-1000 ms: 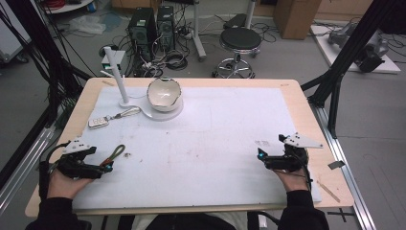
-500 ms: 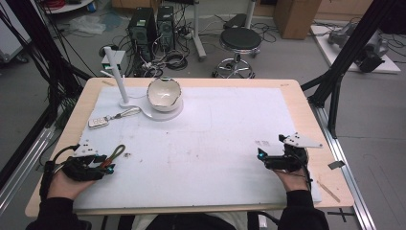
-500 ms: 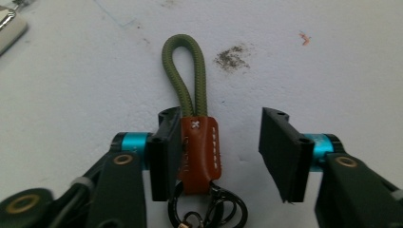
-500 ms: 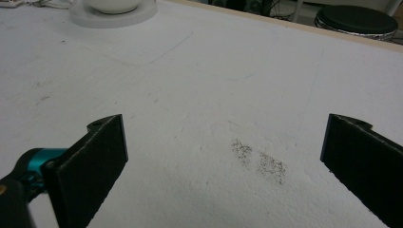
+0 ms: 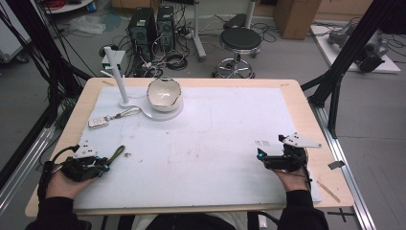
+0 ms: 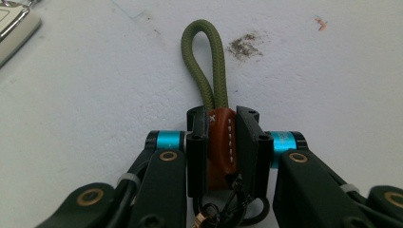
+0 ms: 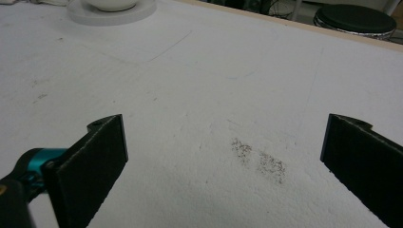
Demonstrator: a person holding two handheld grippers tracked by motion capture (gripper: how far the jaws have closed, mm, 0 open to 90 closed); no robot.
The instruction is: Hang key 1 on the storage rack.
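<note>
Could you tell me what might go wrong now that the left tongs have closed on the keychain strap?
The left tongs have just closed on the brown leather tab, with metal rings dangling below; a lift might let it slip. The green cord loop lies on the white mat and could drag. The right tongs hang open, holding nothing.

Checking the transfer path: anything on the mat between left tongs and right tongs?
Bare white mat between left tongs and right tongs, high view; just faint smudges.
</note>
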